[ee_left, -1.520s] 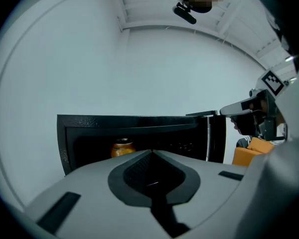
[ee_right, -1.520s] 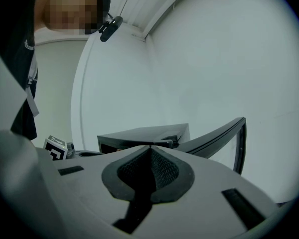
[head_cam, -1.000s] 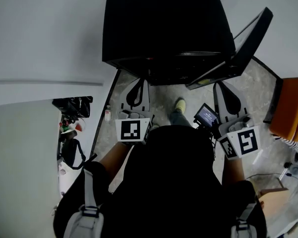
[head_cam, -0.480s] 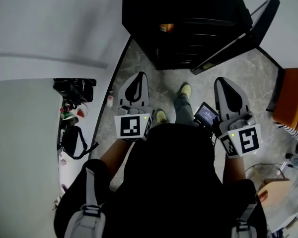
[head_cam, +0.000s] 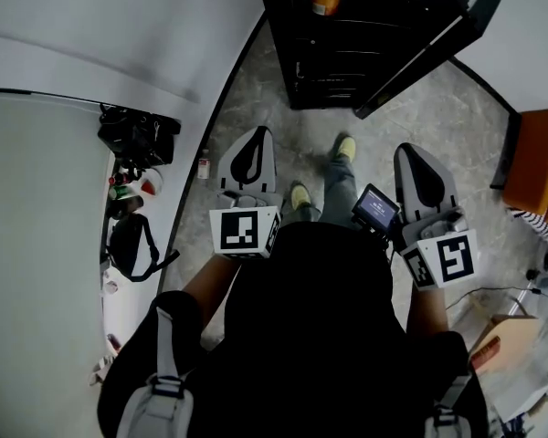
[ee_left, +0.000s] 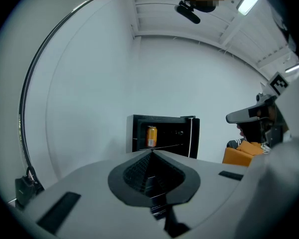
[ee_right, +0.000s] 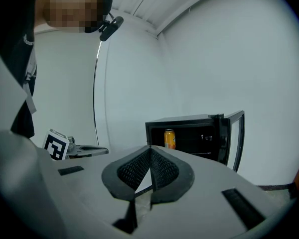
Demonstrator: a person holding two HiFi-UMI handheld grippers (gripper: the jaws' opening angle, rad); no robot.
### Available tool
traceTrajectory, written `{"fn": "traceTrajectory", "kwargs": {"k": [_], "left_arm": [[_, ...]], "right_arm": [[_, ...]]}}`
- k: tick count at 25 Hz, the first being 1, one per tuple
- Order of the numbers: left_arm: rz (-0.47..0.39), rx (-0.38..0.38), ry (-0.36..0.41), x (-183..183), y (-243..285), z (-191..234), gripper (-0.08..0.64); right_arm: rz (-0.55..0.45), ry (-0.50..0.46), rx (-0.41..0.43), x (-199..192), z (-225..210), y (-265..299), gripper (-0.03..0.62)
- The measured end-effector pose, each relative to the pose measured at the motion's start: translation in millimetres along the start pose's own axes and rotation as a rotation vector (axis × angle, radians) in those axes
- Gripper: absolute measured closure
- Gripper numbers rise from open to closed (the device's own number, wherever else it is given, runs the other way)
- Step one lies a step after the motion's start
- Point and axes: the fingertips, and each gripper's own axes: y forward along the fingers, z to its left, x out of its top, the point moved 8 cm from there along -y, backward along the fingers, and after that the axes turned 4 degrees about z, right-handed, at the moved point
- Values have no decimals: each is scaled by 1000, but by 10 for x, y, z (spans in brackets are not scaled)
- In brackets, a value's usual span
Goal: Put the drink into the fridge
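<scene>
Overhead, a black mini fridge [head_cam: 365,53] stands on the grey stone floor [head_cam: 256,99] beside a white wall. Its glass door [head_cam: 438,39] hangs wide open to the right, most likely so the shelves can be reached without a spare hand.

Facing the fridge and well apart from it, a person in dark clothing stands with one yellow-green shoe [head_cam: 345,147] forward. Each hand holds a grey pair of tongs pointing roughly level at the fridge. The left gripper [head_cam: 257,138] has its jaws pressed together with nothing between them. The right gripper [head_cam: 409,153] is the same: tips meeting, empty. Carrying them closed makes sense, since neither has anything to hold.

Inside the fridge, the drink [head_cam: 326,3], an orange can, stands upright at the left of the top wire shelf. The lower shelves look dark and bare, though they are hard to make out. Judging by this, the can is already placed, and only the open door remains to be dealt with.
</scene>
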Motion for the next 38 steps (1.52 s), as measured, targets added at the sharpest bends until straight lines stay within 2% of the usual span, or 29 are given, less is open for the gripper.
{"fn": "traceTrajectory", "kwargs": {"k": [5, 13, 24, 31, 38], "left_arm": [[-21, -8, 5, 36, -273, -47, 546], [-33, -44, 21, 140, -433, -263, 546], [5, -70, 27, 150, -641, -799, 546], [14, -85, 36, 88, -973, -1253, 546], [0, -78, 65, -40, -1382, -1586, 546]], "right_arm": [[-63, 25, 7, 7, 192, -202, 580], [-94, 45, 5, -67, 267, -425, 580], [-46, 70, -32, -217, 74, -1020, 580], [-37, 80, -53, -394, 13, -1557, 580], [-52, 84, -39, -592, 84, -2019, 580]]}}
